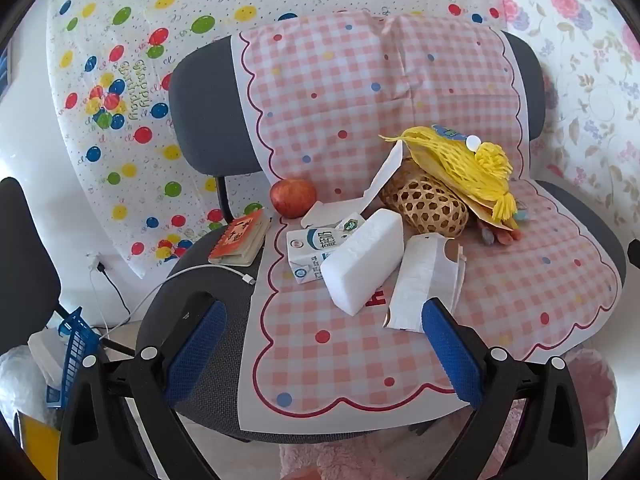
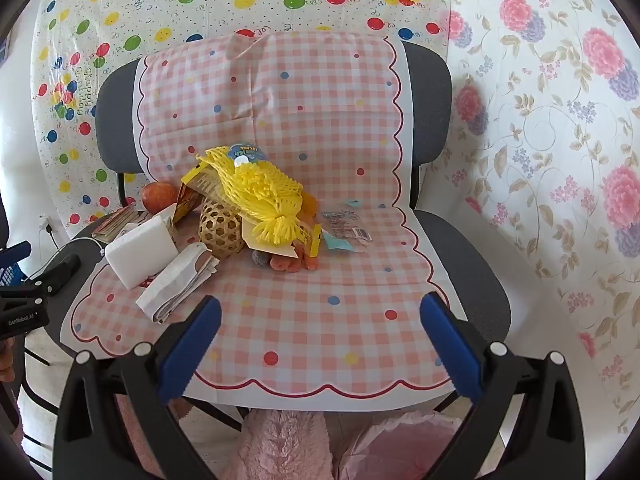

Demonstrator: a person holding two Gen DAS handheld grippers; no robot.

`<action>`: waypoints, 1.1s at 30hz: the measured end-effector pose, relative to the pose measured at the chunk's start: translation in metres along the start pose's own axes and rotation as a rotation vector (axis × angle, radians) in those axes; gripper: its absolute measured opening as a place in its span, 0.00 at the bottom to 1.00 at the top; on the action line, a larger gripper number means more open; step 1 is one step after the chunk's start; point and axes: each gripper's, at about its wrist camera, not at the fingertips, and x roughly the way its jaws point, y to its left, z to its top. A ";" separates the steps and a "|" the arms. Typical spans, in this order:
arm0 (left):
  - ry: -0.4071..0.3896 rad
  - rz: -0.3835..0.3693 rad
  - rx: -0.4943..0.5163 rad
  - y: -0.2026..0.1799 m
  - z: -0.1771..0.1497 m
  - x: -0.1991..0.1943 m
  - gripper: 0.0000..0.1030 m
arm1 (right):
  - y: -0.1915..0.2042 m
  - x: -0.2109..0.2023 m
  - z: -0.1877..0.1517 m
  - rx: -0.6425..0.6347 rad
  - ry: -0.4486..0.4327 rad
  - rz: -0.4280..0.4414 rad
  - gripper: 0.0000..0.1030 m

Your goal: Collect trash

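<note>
Balloon-printed sheeting [image 1: 120, 92] is hanging behind a grey office chair [image 1: 204, 120], and a pink checked cloth [image 1: 340, 92] is draping over its back and seat. Going from the left of the seat, a small red-covered book [image 1: 239, 238] is lying on the bare grey edge with a white cable [image 1: 192, 276] trailing beside it, and a red apple [image 1: 293, 197] is sitting just behind. A milk carton [image 1: 316, 246] is lying flat under a white foam block [image 1: 362, 260], which is leaning against it. A crumpled white paper bag [image 1: 424, 280] is resting just right of the block. Behind these, a woven basket [image 1: 426, 204] is lying tipped, with yellow foam netting [image 1: 452, 160] sprawling over it. Further right, a clear wrapper [image 2: 346, 230] is lying flat on the cloth. The left gripper [image 1: 324, 354] is hovering with jaws wide apart, holding nothing, and the right gripper [image 2: 320, 346] is hovering likewise, empty and spread.
</note>
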 end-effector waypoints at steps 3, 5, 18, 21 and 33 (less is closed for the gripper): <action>-0.002 0.002 -0.001 0.000 0.000 -0.001 0.94 | 0.000 0.000 0.000 0.001 -0.001 0.002 0.94; 0.001 0.001 -0.002 0.000 0.000 -0.001 0.94 | 0.000 0.001 0.000 0.003 0.003 0.000 0.94; -0.001 0.000 0.002 0.000 0.000 -0.005 0.94 | -0.001 0.001 -0.001 0.006 0.004 0.002 0.94; 0.006 0.001 -0.005 0.000 0.000 0.000 0.94 | 0.002 0.001 0.000 0.003 0.004 0.003 0.94; 0.005 -0.001 -0.006 0.001 -0.008 0.010 0.94 | 0.000 0.002 -0.002 0.003 0.004 0.002 0.94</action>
